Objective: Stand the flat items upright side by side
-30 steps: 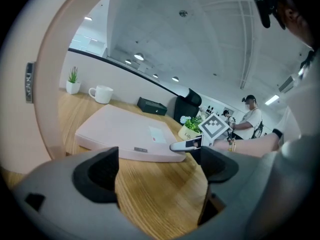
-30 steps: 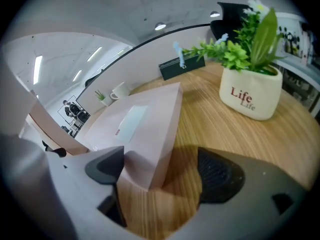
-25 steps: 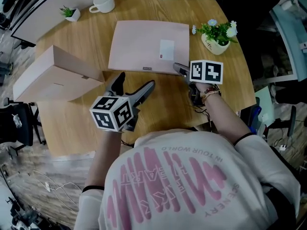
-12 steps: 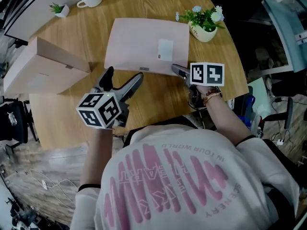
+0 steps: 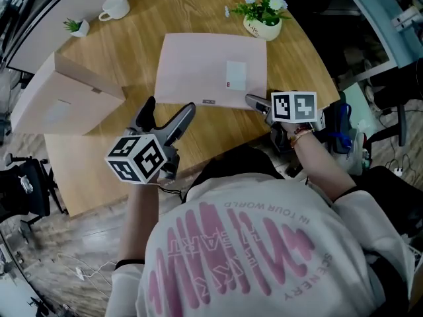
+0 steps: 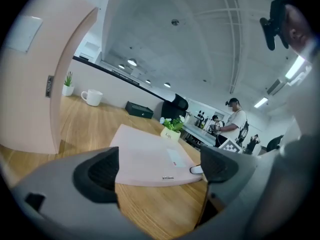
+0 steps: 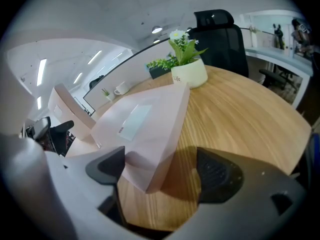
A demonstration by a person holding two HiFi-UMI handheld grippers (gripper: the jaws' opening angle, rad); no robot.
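A flat pink box lies in the middle of the round wooden table. A second, thicker pink box stands at the table's left; it rises tall in the left gripper view. My right gripper is open at the flat box's near right corner, and that corner lies between its wide-apart jaws. My left gripper hangs open over bare wood in front of the flat box, with nothing between its fingers.
A white pot of flowers stands just behind the flat box. A white mug and a tiny potted plant sit at the far left. The table's front edge runs close under both grippers. A black office chair stands beyond the table.
The head view has shifted, so everything sits a little differently in frame. Both grippers keep their places relative to the flat box, and both stay open.
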